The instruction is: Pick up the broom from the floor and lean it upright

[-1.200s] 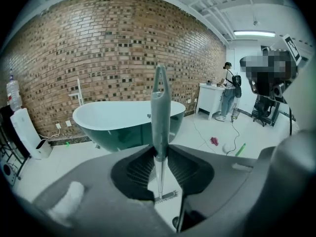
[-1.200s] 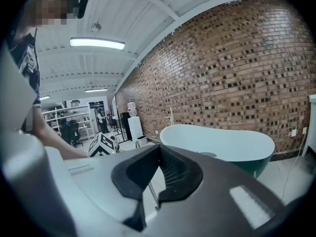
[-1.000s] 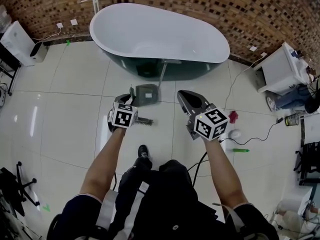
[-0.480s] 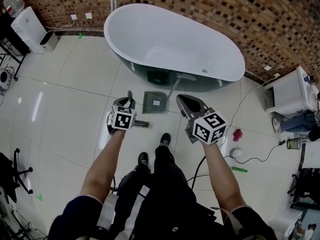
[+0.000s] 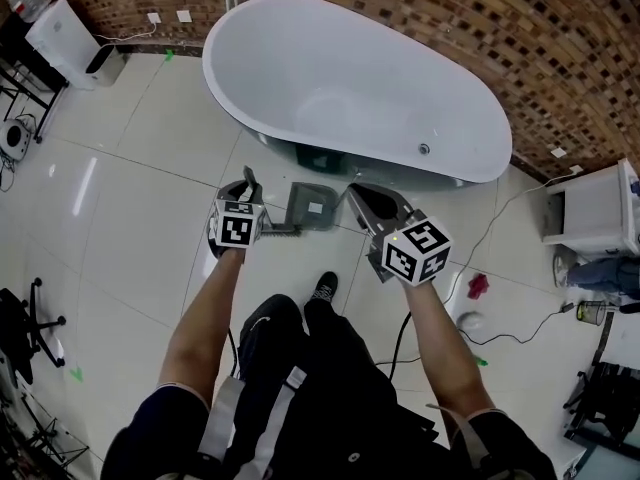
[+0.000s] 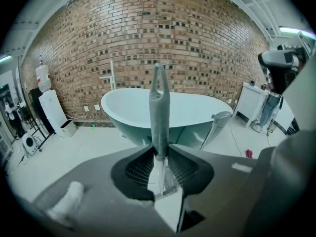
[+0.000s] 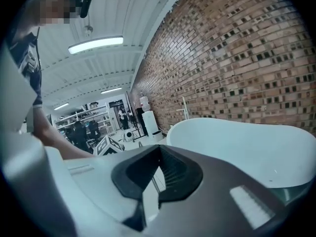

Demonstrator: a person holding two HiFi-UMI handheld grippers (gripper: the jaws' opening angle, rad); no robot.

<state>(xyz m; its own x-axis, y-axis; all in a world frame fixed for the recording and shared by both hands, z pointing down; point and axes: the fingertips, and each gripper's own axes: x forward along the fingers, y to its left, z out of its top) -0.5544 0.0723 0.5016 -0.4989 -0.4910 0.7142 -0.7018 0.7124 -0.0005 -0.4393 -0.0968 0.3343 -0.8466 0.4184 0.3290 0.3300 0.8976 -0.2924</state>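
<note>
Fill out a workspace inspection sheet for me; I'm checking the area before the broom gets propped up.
Surface: glossy white tile floor.
Job's things: broom held in the left gripper, handle tip pointing up, not yet leaned on anything.
Clutter: dustpan leaning on the bathtub; red item and white item on the floor at right.
Grippers: left gripper shut on the broom; right gripper jaws together, nothing between them.
Cables: black cable trailing over the floor at right.
Surroundings: brick wall, white cabinet, white appliance.
</note>
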